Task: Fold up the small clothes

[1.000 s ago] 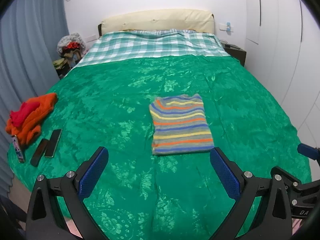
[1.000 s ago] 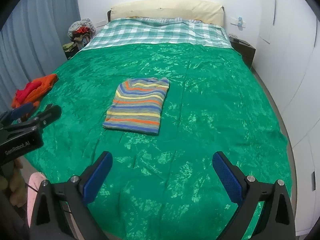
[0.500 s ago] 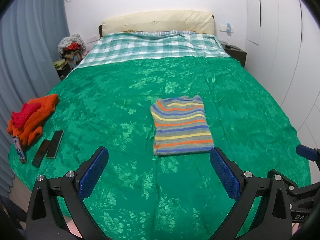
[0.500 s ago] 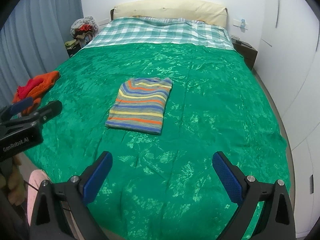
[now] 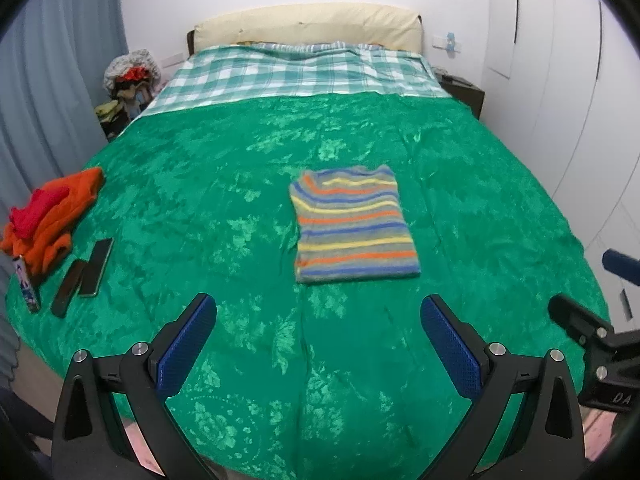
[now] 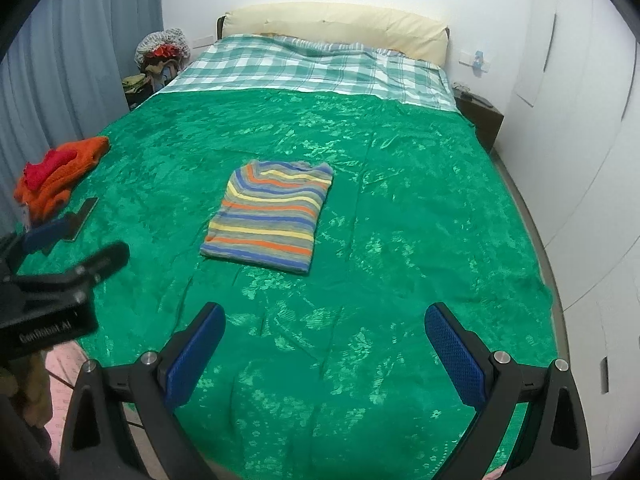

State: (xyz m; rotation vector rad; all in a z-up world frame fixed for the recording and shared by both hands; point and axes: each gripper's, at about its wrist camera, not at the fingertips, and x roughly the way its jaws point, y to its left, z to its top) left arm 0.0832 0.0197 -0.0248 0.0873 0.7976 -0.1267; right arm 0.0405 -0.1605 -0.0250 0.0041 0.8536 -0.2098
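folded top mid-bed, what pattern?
Folded striped top: grey with blue, orange and yellow horizontal stripes; clearest in left wrist view.

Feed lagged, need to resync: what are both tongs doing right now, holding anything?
Left tongs: open, holding nothing, above the green bedspread.
Right tongs: open, holding nothing; the folded striped sweater lies untouched ahead.

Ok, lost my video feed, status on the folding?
Left gripper and right gripper open, empty. Striped sweater folded flat mid-bed. Orange clothes pile waiting, unfolded. Nothing in the way.
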